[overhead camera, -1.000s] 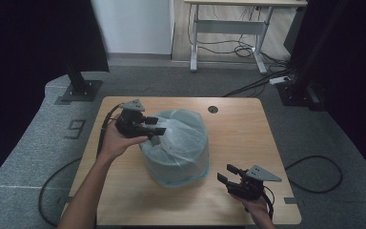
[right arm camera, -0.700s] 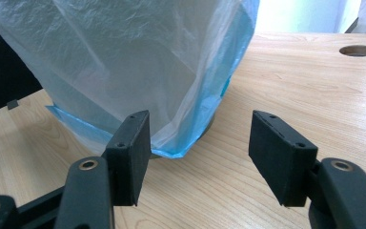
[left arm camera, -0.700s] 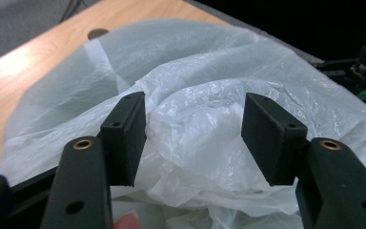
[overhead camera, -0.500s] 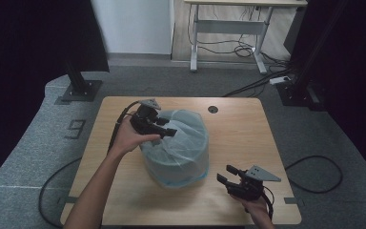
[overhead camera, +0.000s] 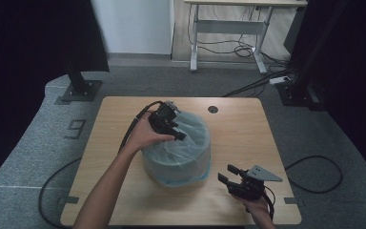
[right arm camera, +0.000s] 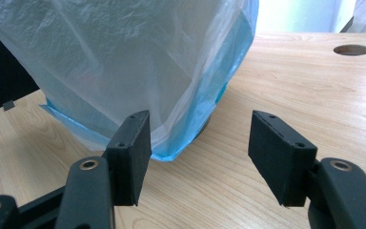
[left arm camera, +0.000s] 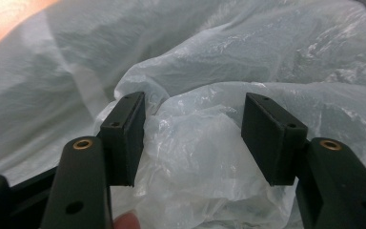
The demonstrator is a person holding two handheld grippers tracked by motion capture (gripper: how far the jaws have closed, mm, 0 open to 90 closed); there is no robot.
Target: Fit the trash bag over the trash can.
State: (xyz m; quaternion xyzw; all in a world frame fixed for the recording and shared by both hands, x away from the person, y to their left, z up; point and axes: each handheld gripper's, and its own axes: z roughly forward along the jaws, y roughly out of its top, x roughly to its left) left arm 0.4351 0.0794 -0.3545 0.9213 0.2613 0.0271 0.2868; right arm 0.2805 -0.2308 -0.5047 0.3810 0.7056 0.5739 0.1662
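A round bin covered by a translucent white plastic bag (overhead camera: 183, 152) with a blue lower edge stands in the middle of the wooden table (overhead camera: 248, 133). My left gripper (overhead camera: 177, 135) hovers over the bag's top, left of its centre, with its jaws open. In the left gripper view a crumpled fold of the bag (left arm camera: 195, 143) bulges between the pads of the left gripper (left arm camera: 193, 138), and the pads do not press on it. My right gripper (overhead camera: 227, 173) rests low at the table's front right, open, and points at the bag (right arm camera: 124, 57). Nothing lies between the right gripper's (right arm camera: 198, 148) pads.
A round cable hole (overhead camera: 213, 109) sits in the table behind the bin. Bare wood lies to the right of the bin and in front of it. Black stands and cables are on the grey floor around the table, and a white desk stands at the back.
My left hand has moved right from the bag's left side onto its top and dropped a little. The right gripper has stayed where it was.
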